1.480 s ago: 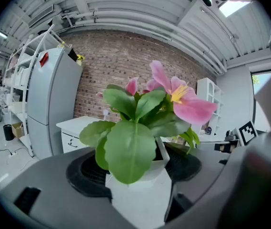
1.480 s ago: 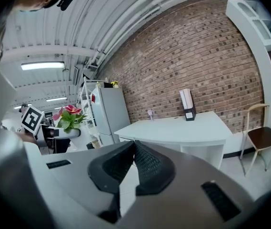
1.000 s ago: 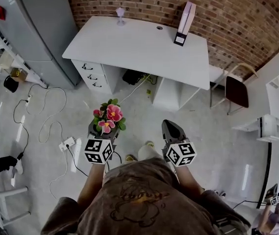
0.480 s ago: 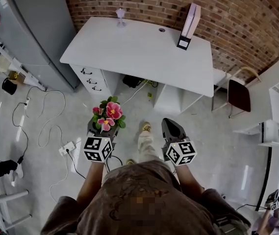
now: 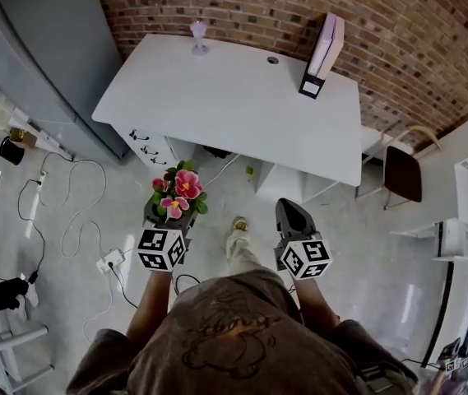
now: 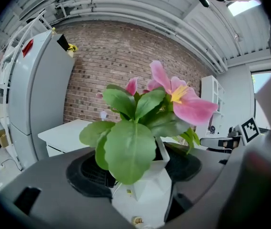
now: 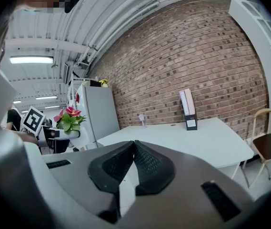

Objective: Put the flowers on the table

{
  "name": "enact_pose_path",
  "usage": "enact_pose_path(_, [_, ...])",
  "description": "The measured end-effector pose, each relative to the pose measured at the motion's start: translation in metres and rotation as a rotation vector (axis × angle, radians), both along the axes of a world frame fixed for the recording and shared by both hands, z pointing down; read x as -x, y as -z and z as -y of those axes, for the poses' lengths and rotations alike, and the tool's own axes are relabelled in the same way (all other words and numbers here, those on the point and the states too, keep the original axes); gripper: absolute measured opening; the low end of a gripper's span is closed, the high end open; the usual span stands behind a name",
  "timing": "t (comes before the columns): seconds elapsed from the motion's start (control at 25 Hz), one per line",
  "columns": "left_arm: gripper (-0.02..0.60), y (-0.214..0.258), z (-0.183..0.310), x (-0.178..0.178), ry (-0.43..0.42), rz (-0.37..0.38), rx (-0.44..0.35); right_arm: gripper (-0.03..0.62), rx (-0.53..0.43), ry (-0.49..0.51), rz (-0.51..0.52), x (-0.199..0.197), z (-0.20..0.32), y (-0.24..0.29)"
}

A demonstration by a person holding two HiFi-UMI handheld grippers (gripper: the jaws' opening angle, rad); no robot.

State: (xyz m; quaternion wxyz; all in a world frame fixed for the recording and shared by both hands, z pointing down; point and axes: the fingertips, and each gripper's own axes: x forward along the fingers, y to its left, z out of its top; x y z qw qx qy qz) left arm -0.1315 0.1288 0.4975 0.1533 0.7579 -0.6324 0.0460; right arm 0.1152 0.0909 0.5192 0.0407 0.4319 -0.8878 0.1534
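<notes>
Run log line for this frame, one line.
left gripper: shut on flower pot | right gripper: shut, empty | white table: ahead, pot not yet on it

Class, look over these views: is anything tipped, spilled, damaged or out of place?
Nothing is spilled or damaged: the flowers sit upright in the left gripper. Only loose cables sprawl across the floor left of the table.

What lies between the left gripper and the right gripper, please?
In the head view, the person's leg and shoe lie between the left gripper, shut on the flowers, and the shut right gripper.
</notes>
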Motion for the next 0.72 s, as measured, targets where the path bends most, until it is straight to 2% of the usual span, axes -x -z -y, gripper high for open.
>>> enact_pose_path(0.72, [0.357, 0.027, 0.191, 0.001, 0.047, -0.011, -0.018, -0.002, -0.012, 0.052, 0.025, 0.006, 0.196, 0.020])
